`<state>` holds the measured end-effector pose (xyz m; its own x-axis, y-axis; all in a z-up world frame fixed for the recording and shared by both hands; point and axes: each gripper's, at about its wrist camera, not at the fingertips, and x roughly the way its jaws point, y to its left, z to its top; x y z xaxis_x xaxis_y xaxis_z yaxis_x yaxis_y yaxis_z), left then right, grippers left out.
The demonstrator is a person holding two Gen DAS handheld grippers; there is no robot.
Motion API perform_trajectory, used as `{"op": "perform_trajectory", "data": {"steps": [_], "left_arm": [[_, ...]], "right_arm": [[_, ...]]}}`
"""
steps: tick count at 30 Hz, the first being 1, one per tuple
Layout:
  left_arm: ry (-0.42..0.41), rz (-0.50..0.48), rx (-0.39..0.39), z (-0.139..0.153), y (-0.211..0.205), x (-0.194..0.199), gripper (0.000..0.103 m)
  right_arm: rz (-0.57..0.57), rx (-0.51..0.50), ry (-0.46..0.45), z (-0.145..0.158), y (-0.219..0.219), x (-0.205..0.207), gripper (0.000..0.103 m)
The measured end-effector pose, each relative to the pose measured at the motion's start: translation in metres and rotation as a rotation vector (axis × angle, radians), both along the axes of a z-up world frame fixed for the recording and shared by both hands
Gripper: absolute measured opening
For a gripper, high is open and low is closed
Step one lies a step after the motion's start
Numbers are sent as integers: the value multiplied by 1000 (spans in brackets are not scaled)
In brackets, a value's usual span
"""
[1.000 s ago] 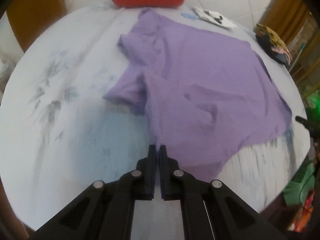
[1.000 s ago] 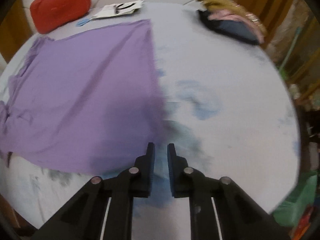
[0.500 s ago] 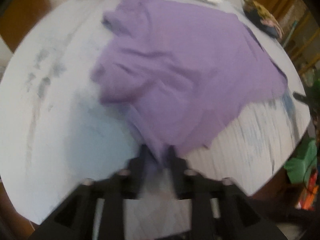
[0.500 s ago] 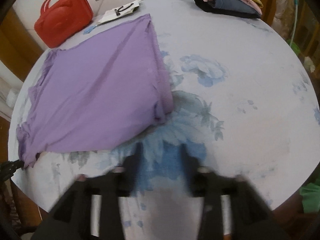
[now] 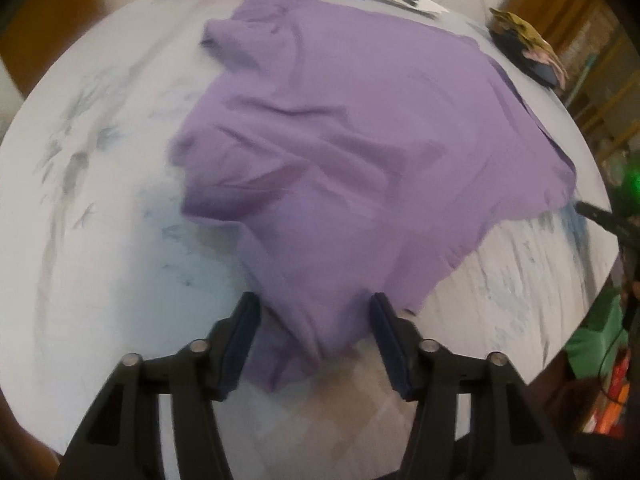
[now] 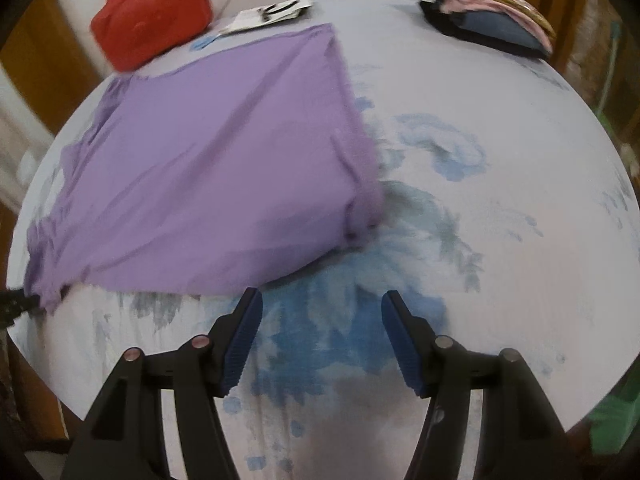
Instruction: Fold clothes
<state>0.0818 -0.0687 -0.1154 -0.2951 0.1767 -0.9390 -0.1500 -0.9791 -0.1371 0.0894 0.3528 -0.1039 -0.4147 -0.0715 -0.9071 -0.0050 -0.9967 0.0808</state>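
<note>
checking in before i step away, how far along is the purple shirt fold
Done: the purple shirt is spread on the table, one side already doubled over. In hand: nothing; both left tongs and right tongs are open, cloth lying loose between the left ones. Left: remaining folds.

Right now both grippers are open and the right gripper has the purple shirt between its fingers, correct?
Not quite. It is the left gripper that has the purple shirt between its fingers, as the left wrist view shows. The right gripper is open over bare tablecloth.
</note>
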Motion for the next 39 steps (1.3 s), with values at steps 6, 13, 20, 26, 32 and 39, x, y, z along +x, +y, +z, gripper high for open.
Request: {"op": "perform_trajectory", "data": {"steps": [6,13,20,26,32,39], "left_arm": [[53,10,67,33,-3,-1,14],[67,60,204,74,-19,-37,13],[2,129,201,66,-23,-129,13],[10,171,123,56,-23,-185,54],[95,192,18,71,-37,-170,81],[65,109,-141,29,-38,-139,81]], "right_arm": [[61,53,14,-10,-20,-16,61],[83,78,9,18,-19,-41,14],[114,36,-26,57,-2,-110,14],[92,-23,20,66,8,-148,18],[53,-53,15,48,25,-111,61],[-9,-90,1,28,27,-55,61]]}}
